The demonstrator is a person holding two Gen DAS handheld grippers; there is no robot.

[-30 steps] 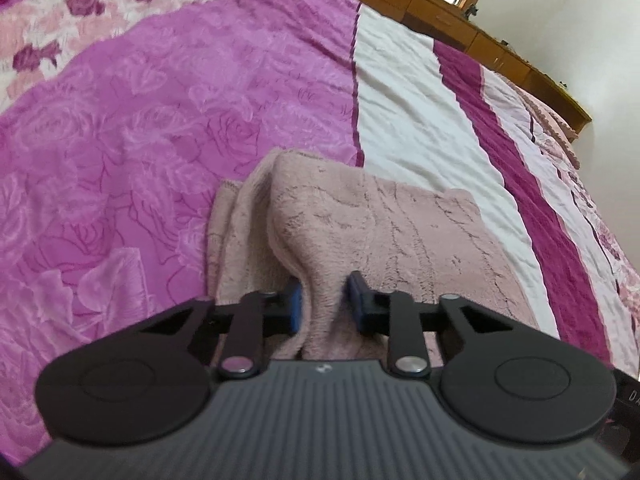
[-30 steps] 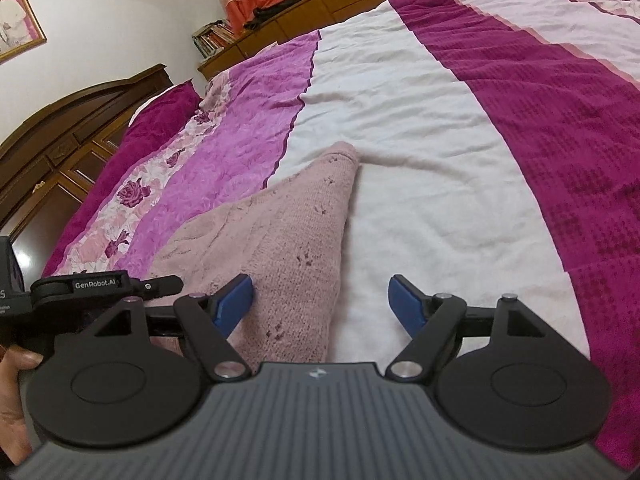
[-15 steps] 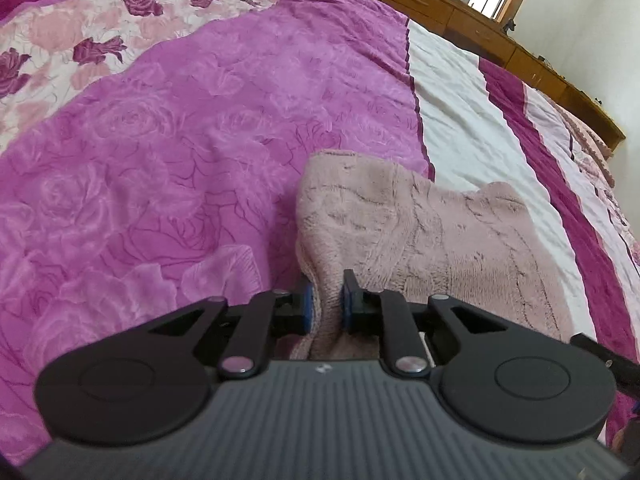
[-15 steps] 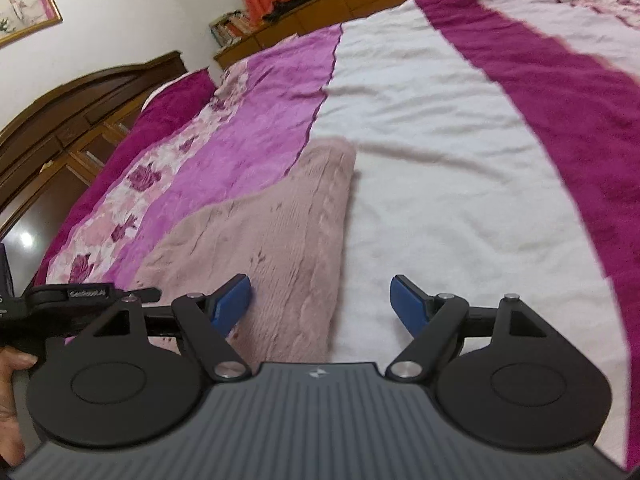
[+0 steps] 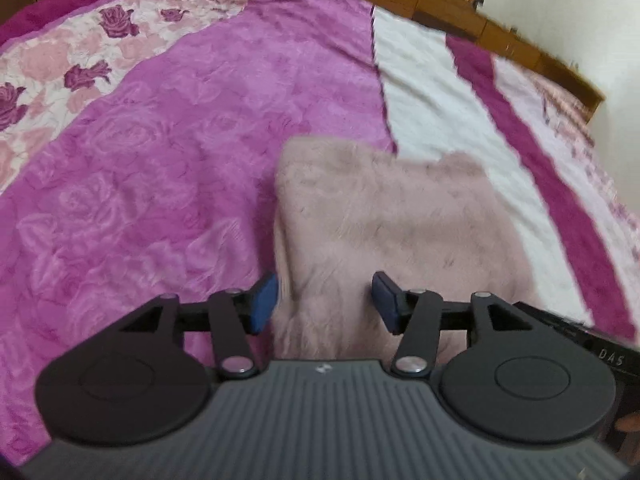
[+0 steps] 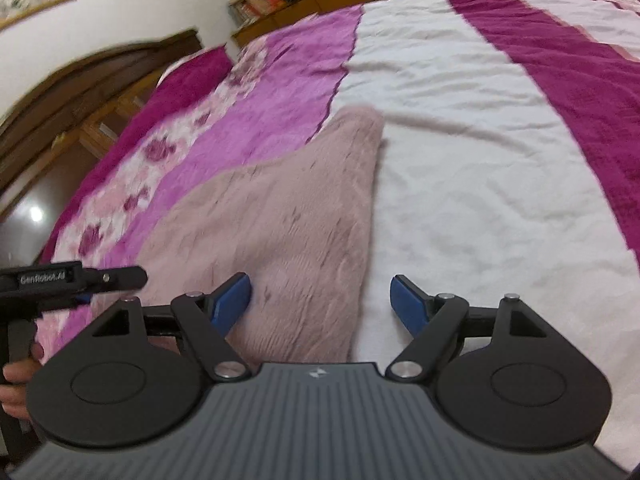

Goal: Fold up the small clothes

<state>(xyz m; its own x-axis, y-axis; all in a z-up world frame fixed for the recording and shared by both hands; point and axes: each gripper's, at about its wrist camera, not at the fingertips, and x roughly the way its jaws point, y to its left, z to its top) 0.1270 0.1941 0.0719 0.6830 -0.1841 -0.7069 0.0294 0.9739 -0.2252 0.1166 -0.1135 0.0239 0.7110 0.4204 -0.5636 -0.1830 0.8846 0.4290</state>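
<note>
One pink knitted garment [image 5: 400, 220] lies on one bedspread [image 5: 180, 140]; two grippers, one hand [image 6: 16, 376] at nine o'clock.

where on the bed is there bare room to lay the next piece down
Two free patches. The white stripe, between the pink knit garment and the dark magenta stripe, lies bare ahead of the right tool. The rose-patterned purple band left of the garment is bare too. It is crowded only at the near edge, where the left tool hangs open over the garment.
</note>
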